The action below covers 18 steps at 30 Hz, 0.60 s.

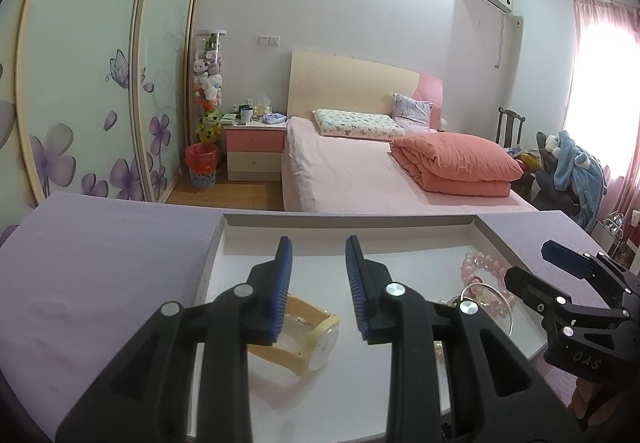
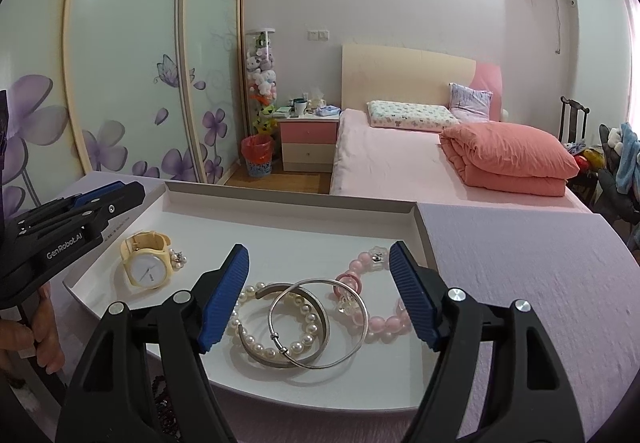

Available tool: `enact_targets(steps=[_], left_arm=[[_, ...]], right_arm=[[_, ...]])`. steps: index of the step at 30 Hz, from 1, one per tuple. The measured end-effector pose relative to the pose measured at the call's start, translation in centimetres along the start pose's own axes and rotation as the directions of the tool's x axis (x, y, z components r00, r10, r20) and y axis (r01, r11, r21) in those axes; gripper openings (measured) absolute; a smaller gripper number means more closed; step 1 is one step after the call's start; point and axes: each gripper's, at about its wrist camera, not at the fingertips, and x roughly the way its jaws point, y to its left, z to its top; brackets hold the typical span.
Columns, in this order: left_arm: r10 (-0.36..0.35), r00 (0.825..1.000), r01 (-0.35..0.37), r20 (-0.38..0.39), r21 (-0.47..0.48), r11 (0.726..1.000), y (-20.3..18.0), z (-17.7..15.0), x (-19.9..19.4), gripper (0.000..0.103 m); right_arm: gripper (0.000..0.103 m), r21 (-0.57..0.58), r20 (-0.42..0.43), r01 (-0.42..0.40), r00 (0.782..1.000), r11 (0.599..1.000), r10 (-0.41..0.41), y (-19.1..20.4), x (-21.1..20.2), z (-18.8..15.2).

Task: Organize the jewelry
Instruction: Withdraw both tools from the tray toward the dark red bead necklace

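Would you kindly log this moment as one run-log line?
left gripper: open above watch | right gripper: open over bangles | white tray: holds all jewelry

On my left gripper (image 2: 100, 199), at the left edge of the right wrist view, I read "GenRobot.AI" in white. On my right gripper (image 1: 532, 267), lower right of the left wrist view, embossed letters read "DAS". Small print on the tray's (image 2: 280, 195) left wall is illegible.

Both cameras sit low and close over a white tray (image 1: 218, 243) on a lilac tabletop (image 2: 520, 263), each looking forward and slightly down along its own fingers toward the bed (image 2: 400, 163). The left view looks from the tray's left side, the right view from its right. Both take in the tray, the watch (image 2: 146, 267) and the bedroom beyond.
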Motion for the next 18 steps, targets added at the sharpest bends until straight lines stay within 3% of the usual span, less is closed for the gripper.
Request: enact_targets(steps=[8,10,18], left_arm=[[0.002,1.000,-0.002,0.007,0.009,1.000,0.4,0.0,-1.6,0.031],[0.010,1.000,-0.010,0.012,0.020,1.000,0.7,-0.5,-3.1,0.037],[0.035,0.999,-0.034,-0.026,0.050,0.998,3.3,-4.5,-9.4,0.042]], right_arm=[[0.073,-0.012,-0.017,-0.023,1.000,1.000,0.022,0.6,-1.9,-0.8],[0.073,-0.023,-0.040,-0.034,0.999,0.999,0.033,1.1,-2.8,-1.6],[0.073,-0.068,-0.177,-0.067,0.983,0.995,0.054,2.8,-6.3,-6.4]])
